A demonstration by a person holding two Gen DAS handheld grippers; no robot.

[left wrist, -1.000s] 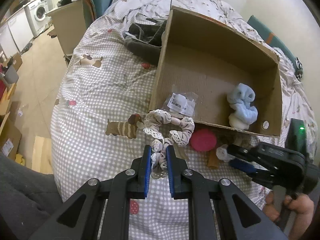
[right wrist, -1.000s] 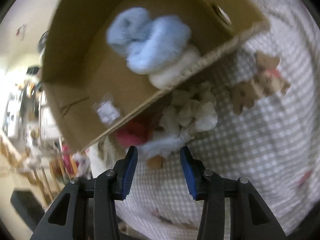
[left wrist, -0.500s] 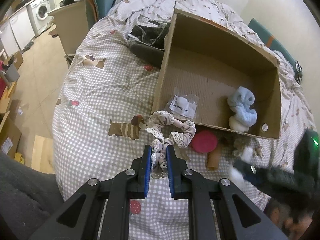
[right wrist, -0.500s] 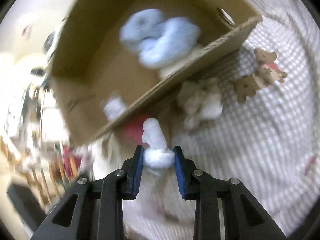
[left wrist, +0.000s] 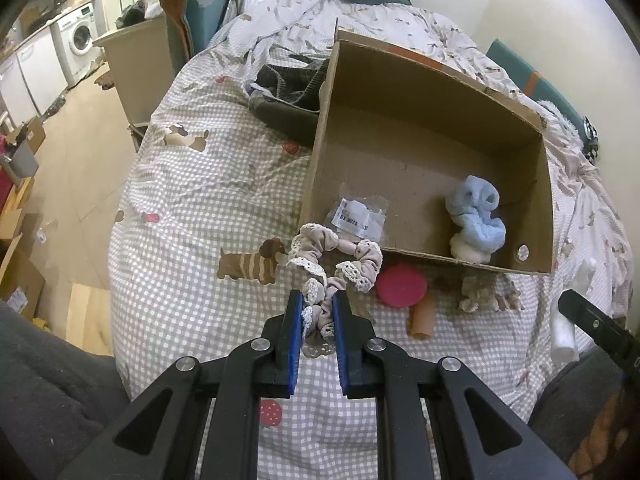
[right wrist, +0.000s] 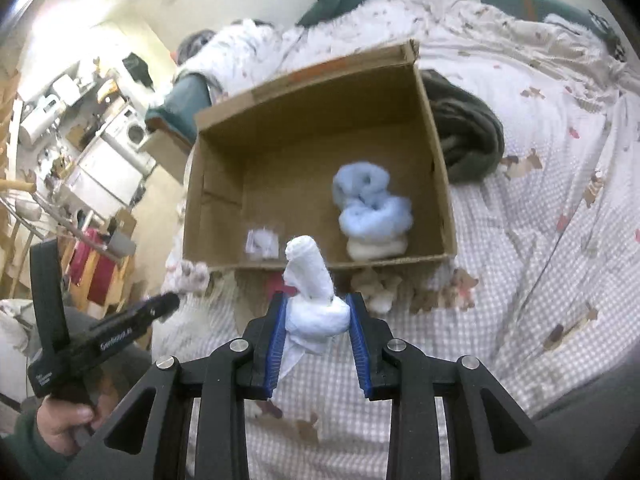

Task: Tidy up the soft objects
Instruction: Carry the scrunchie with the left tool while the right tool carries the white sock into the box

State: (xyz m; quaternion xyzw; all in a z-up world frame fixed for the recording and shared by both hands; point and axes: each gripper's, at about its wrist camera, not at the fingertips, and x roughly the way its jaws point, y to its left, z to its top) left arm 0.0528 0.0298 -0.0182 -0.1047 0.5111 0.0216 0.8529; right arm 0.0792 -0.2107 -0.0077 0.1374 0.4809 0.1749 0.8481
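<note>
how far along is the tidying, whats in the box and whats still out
Done: the blue sock bundle lies in the cardboard box. In hand: the right tongs grip a white sock; the left tongs pinch the lace scrunchie. Left: the beige fluffy piece on the bed.

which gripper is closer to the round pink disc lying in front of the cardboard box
Left. The left gripper, shut on the beige lace-trimmed scrunchie, sits on the bed just beside the round pink disc. The right gripper, holding a white rolled sock, is lifted above the bedding.
</note>
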